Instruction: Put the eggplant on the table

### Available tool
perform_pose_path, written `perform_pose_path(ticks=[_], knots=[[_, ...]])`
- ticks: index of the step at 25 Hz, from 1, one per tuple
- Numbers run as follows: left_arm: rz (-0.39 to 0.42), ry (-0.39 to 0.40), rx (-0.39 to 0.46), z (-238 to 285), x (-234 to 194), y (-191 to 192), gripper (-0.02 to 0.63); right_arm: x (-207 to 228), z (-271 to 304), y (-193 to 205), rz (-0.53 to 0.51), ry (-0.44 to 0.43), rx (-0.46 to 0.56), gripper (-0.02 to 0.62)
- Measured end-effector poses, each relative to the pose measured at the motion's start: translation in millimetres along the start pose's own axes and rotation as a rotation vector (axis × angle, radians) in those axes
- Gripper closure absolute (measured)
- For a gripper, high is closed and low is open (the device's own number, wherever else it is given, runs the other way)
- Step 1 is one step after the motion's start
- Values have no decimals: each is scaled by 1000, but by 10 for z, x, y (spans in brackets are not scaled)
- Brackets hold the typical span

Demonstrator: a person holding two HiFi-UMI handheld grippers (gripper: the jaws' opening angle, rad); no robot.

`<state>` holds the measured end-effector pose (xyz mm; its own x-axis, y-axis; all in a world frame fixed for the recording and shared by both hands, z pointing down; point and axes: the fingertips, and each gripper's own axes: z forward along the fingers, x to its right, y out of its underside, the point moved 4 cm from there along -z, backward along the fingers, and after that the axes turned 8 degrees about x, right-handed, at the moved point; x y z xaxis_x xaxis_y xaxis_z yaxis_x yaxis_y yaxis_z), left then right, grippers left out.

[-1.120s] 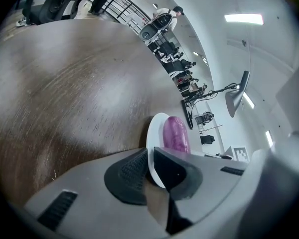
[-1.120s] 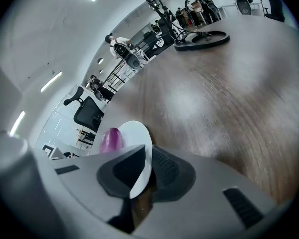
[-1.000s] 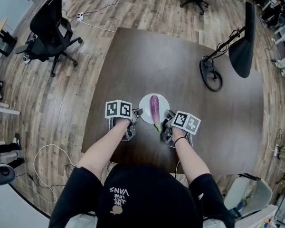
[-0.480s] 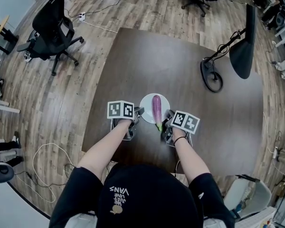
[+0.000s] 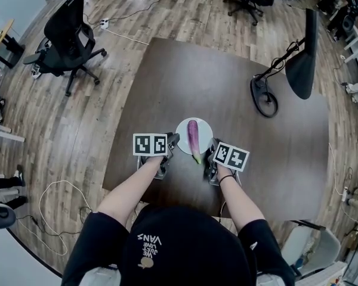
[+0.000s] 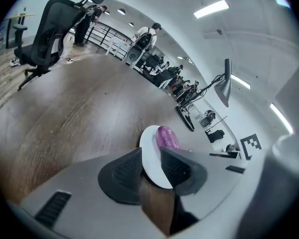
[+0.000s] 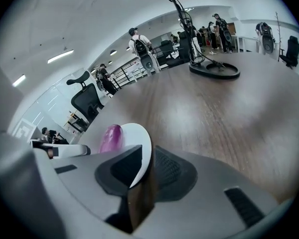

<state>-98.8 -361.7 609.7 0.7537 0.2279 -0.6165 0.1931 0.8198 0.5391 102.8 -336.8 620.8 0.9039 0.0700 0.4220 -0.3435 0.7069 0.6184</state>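
A purple eggplant (image 5: 193, 134) lies on a white plate (image 5: 204, 130) near the front edge of the dark table (image 5: 227, 82). My left gripper (image 5: 173, 140) is at the plate's left rim. Its jaws are opening, with the plate's rim (image 6: 152, 158) between them and the pads loose on either side. The eggplant (image 6: 167, 136) shows just beyond. My right gripper (image 5: 212, 145) is at the plate's right rim. In the right gripper view (image 7: 147, 166) its jaws stand shut on the thin plate edge (image 7: 138, 142), with the eggplant (image 7: 111, 137) to the left.
A black desk lamp (image 5: 265, 94) stands on the table's far right, its shade (image 5: 301, 58) hanging over the edge. Office chairs (image 5: 68, 28) stand on the wooden floor at the left and top. Cables (image 5: 53, 195) lie on the floor at lower left.
The left gripper's marker cube has rolled flatter and shifted slightly. The plate with the eggplant has turned a little on the table. The right gripper has rolled slightly in place.
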Motion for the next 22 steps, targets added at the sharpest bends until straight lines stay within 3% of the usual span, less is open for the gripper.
perform_pose_path(ticks=[11,18,22], knots=[[179,59,152,-323,319,-84,499,-320,-425,-188,-159,-85,144,529],[347,80,293,-593,601,-155,558,-462,-746,-280,-195,-159,244,558],[394,86,359,-751,729,-132,583,-518,-908,-312,-230,-186,303,563]])
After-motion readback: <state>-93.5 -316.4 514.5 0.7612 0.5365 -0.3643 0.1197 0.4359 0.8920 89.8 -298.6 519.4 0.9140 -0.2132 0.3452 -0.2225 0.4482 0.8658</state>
